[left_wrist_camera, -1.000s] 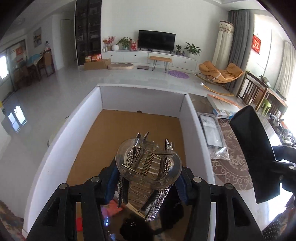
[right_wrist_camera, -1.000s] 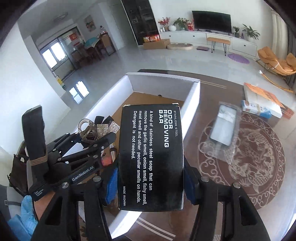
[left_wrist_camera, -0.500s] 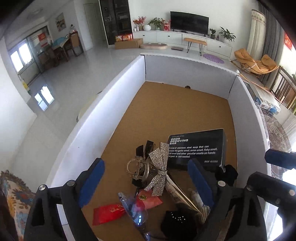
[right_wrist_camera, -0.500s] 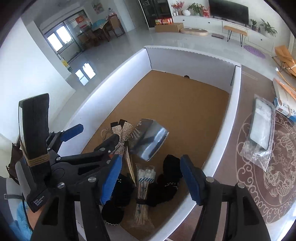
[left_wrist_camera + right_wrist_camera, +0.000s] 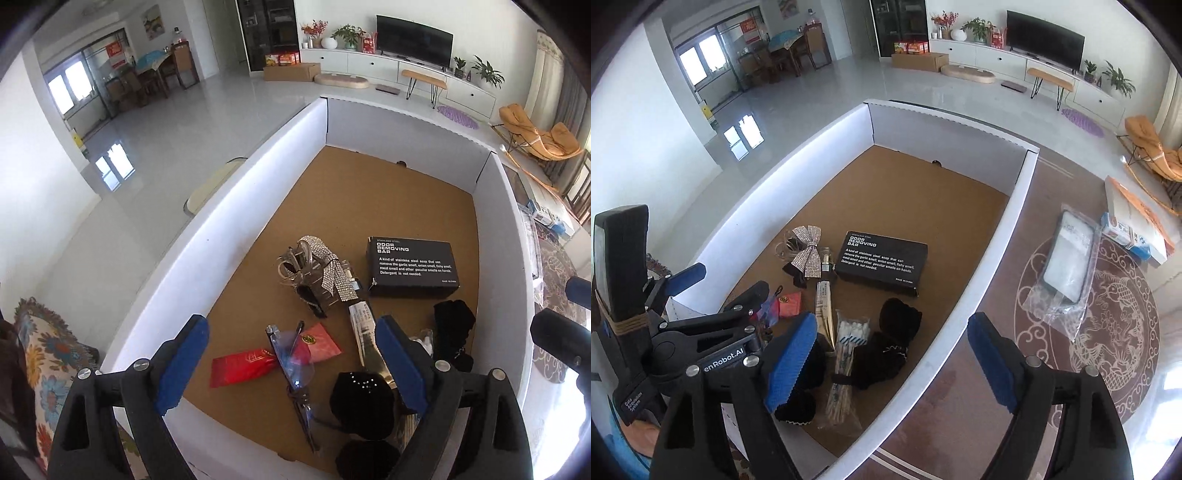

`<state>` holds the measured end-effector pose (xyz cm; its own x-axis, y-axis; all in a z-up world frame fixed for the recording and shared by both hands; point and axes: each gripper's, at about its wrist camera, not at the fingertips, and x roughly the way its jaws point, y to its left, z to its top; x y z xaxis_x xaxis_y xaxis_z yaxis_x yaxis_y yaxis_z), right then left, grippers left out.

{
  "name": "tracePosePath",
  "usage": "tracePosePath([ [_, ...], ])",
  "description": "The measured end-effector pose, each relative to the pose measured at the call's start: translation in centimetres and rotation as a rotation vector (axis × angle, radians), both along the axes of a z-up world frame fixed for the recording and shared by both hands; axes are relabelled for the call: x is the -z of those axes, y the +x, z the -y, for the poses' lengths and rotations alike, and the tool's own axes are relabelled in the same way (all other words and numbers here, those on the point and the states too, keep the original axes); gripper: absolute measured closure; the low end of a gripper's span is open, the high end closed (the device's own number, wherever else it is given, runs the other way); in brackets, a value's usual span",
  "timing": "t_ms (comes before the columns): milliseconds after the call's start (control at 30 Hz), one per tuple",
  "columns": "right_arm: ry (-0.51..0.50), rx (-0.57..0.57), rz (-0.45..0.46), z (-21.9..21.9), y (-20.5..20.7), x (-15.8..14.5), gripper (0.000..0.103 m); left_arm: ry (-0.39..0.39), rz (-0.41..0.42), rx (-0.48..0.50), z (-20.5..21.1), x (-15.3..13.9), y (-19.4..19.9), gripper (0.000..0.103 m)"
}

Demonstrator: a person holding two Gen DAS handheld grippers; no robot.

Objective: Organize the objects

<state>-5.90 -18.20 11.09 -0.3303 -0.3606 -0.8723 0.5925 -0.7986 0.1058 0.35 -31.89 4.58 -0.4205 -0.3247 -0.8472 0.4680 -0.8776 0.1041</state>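
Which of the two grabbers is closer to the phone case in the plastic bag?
The right one. The right gripper straddles the box's white wall, with the bagged phone case lying on the table just beyond. The left gripper hangs over the box's inside, farther away.

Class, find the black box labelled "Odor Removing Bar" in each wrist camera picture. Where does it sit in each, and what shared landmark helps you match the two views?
Left wrist view: black box lies right of centre, on the brown floor of the white tray.
Right wrist view: black box lies at centre, same floor.
Shared landmark: the sparkly bow just left of it.
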Motion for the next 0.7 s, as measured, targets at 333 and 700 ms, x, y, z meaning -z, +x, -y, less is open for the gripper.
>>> tracePosePath([
  [333, -0.022, 0.037, 0.001, -3.0, -0.2, 1.3, 0.019, -0.151, -0.022, 0.022, -3.3, -1.3, 1.0, 0.012],
  [700, 0.108, 0.489, -0.151, -24.3, -1.6, 9.8, 0.015, -0.064, -0.016, 0.447, -22.0, -0.5, -0.6, 0.011],
])
